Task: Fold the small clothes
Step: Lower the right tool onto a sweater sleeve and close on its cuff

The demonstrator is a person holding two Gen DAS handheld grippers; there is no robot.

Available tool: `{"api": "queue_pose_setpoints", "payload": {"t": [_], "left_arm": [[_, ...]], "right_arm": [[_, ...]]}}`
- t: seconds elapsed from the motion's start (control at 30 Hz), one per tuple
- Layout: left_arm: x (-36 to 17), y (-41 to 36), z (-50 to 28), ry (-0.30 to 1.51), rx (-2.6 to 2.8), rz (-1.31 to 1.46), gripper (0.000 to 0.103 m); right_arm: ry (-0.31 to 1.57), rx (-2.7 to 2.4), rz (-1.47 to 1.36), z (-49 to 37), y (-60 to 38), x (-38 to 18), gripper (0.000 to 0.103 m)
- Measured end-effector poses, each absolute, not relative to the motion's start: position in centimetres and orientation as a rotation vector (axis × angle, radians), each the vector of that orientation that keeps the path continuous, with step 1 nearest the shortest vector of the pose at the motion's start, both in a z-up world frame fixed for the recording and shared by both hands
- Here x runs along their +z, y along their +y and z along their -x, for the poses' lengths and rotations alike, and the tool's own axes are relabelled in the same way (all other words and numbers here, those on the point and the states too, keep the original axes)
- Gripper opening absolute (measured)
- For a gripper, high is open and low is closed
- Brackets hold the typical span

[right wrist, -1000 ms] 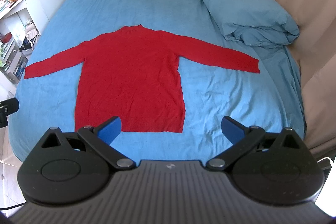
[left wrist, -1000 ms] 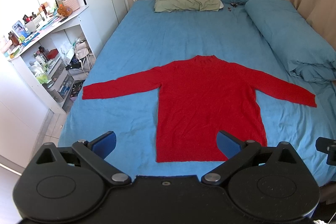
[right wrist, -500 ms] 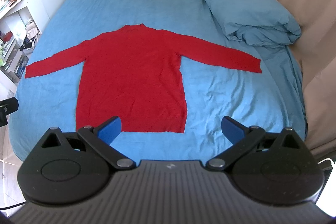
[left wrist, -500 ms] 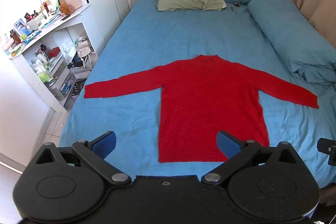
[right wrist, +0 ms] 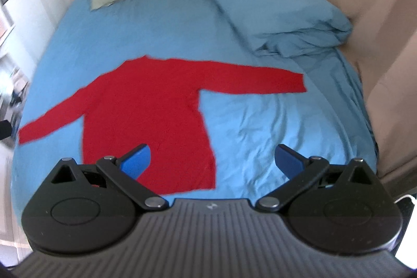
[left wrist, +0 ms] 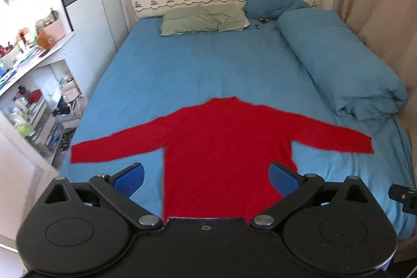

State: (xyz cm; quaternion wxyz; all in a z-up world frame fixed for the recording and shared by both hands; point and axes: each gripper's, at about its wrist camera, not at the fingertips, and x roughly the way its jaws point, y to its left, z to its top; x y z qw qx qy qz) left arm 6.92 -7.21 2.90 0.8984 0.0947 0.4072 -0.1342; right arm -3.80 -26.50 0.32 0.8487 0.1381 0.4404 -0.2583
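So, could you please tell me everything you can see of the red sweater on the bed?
The red sweater is a plain, long-sleeved top of what looks like fine knit, with a small raised collar. It lies flat and unfolded on the blue bedsheet, both sleeves spread out sideways, collar toward the headboard, hem toward the cameras. Only the sheet touches it; the left gripper and right gripper are open, holding nothing.

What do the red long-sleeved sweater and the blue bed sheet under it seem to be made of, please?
The red long-sleeved sweater looks like a soft matte knit, lying limp and flat. The blue bed sheet looks like thin matte woven cloth, finely creased; the fibre is unclear.
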Motion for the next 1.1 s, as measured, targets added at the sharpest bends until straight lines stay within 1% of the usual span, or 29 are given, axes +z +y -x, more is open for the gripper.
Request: {"api": "queue_pose_setpoints", "payload": {"t": [0.13, 0.3, 0.53, 0.63, 0.7, 0.8, 0.97, 1.03, 1.1], "left_arm": [[1.1, -12.1, -10.5, 0.845, -0.248, -0.193, 0.103], [-3.6, -18.8, -16.0, 0.903, -0.183, -0.213, 0.103], [-12.7, -25.9, -22.8, 0.960, -0.170, -0.166, 0.103], [-17.0, -28.3, -25.1, 0.959, -0.189, -0.226, 0.103], [-20.3, -29.7, -26.4, 0.947, -0.192, -0.267, 0.103], [-24.5, -31.2, -28.3, 0.937, -0.195, -0.253, 0.103], [-31.3, -33.4, -32.0, 0.982, -0.224, -0.217, 0.102], [-33.4, -33.8, -33.5, 1.008, -0.240, -0.203, 0.101], [-35.1, -34.3, -35.0, 1.025, -0.259, -0.199, 0.099]], "right_arm": [[0.914, -0.582, -0.288, 1.2, -32.5, -1.6, 0.103], [0.923, -0.607, -0.291, -3.8, -41.5, -6.8, 0.103], [0.967, -0.633, -0.365, -10.5, -52.3, -17.9, 0.103], [0.995, -0.621, -0.414, -12.9, -55.9, -23.5, 0.103], [0.971, -0.648, -0.471, -13.9, -57.9, -27.2, 0.103], [0.950, -0.706, -0.556, -14.7, -60.4, -32.2, 0.103], [0.857, -0.812, -0.668, -14.7, -63.8, -38.6, 0.103], [0.815, -0.838, -0.681, -14.7, -64.8, -40.2, 0.099], [0.769, -0.859, -0.699, -14.7, -65.6, -41.3, 0.093]]}}
